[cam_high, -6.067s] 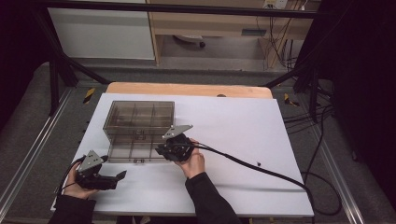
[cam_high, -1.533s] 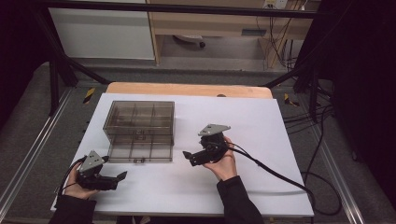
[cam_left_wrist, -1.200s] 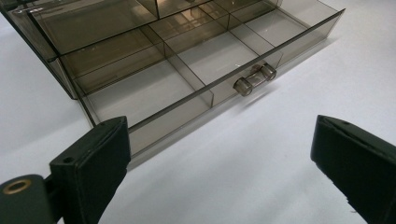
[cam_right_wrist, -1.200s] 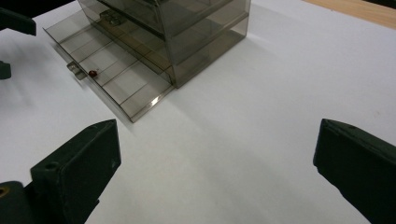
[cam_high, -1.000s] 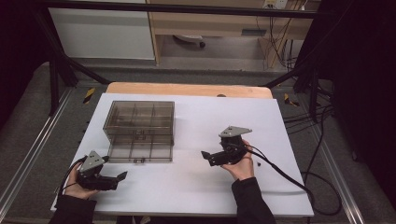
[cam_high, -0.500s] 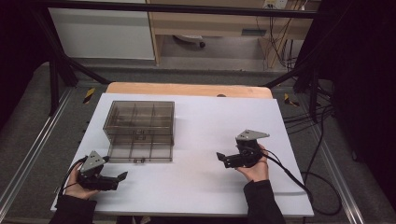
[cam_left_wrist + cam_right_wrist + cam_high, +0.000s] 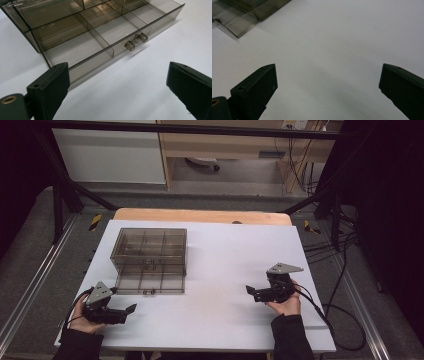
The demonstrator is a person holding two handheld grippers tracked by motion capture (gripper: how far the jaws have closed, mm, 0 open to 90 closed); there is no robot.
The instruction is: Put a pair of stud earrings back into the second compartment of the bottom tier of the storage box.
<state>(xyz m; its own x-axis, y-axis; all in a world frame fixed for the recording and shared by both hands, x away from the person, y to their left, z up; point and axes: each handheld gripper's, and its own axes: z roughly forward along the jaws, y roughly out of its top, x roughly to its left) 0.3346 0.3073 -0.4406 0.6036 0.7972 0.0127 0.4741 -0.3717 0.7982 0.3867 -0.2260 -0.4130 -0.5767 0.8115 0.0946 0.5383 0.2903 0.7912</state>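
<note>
Two grippers rest on a white table (image 7: 220,270) with a smoky plastic drawer box (image 7: 150,251).

The white sheet covers a wooden top amid dark framing and grey floor (cables trail at right). The box sits left of centre, its drawer (image 7: 105,37) pulled toward the person, handle (image 7: 136,41) on the near edge, long axis across the table. The left gripper (image 7: 131,309) lies just before it, the right gripper (image 7: 248,290) well apart, both with jaws wide.

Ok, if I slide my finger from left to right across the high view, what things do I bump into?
Left gripper → smoky clear drawer box → bare white table → right gripper, with its cable trailing off right.
</note>
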